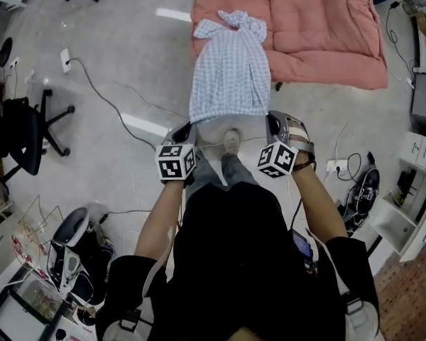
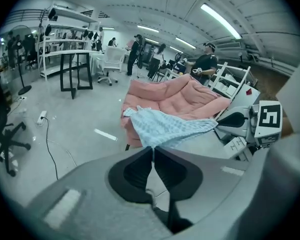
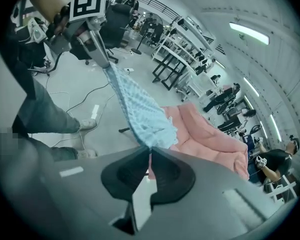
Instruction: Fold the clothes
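- head view, far left: one black office chair [image 1: 25,137] stands on the floor [image 1: 128,62], well apart from the work and no part of it
- the left tool [image 1: 190,125] is clamped on the near left corner of the garment [image 1: 231,69]; in the left gripper view its jaws are together, with the blue checked cloth pinched at their tips
- there is one garment only, a light blue check, stretched from the two tools out to the pink quilt [image 1: 326,34]; its bunched far end lies on the quilt's front edge and its near hem is held up off the floor
- i judge it is kept taut so the cloth spreads flat before the hem is carried forward into a fold
- the right tool [image 1: 271,119] is clamped on the near right corner; the right gripper view shows its jaws together on the same cloth
- two tools, one corner each and about level, likely so the hem stays straight
- one pink quilt, reaching off to the right, seems to serve as the laying surface
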`<control>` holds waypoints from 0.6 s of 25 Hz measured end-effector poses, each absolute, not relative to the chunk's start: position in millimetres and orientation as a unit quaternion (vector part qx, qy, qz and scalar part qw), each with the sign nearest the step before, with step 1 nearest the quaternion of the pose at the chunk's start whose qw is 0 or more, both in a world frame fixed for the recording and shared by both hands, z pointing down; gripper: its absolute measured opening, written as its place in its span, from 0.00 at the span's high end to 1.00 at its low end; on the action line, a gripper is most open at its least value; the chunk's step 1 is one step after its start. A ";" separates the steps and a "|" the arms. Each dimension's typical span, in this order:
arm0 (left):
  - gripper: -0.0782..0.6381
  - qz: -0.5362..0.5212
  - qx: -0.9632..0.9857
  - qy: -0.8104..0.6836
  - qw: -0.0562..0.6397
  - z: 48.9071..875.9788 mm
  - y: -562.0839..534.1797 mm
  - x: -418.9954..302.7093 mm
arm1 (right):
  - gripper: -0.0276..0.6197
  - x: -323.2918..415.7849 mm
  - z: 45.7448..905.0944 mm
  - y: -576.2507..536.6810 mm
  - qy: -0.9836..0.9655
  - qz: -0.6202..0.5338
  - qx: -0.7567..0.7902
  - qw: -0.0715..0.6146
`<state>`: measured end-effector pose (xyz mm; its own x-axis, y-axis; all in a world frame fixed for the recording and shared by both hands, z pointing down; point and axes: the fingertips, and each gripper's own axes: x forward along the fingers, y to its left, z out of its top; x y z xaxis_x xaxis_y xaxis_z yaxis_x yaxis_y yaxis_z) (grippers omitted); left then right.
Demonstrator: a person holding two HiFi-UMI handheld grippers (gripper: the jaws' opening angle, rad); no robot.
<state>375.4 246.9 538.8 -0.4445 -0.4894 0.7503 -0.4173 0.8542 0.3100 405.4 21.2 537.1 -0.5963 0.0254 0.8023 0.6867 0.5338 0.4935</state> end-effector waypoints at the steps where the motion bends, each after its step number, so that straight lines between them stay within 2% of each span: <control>1: 0.86 -0.036 0.269 -0.848 0.455 540.4 246.5 377.2 | 0.93 408.2 541.2 20.4 -0.784 -0.423 -0.229 0.392; 11: 0.84 0.001 0.296 -0.830 0.473 557.7 236.0 395.0 | 0.91 433.0 571.1 14.6 -0.779 -0.383 -0.251 0.428; 13: 0.73 0.010 0.303 -0.823 0.480 559.6 235.0 398.7 | 0.75 437.6 576.8 15.7 -0.776 -0.363 -0.263 0.444; 15: 0.72 0.013 0.306 -0.820 0.484 559.7 234.4 399.8 | 0.72 439.0 578.9 15.5 -0.776 -0.349 -0.268 0.452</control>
<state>399.8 234.4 559.7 -0.3446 -0.4897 0.8009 -0.5151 0.8119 0.2748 439.0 15.5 578.9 -0.4476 0.0997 0.8887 0.7312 0.6130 0.2995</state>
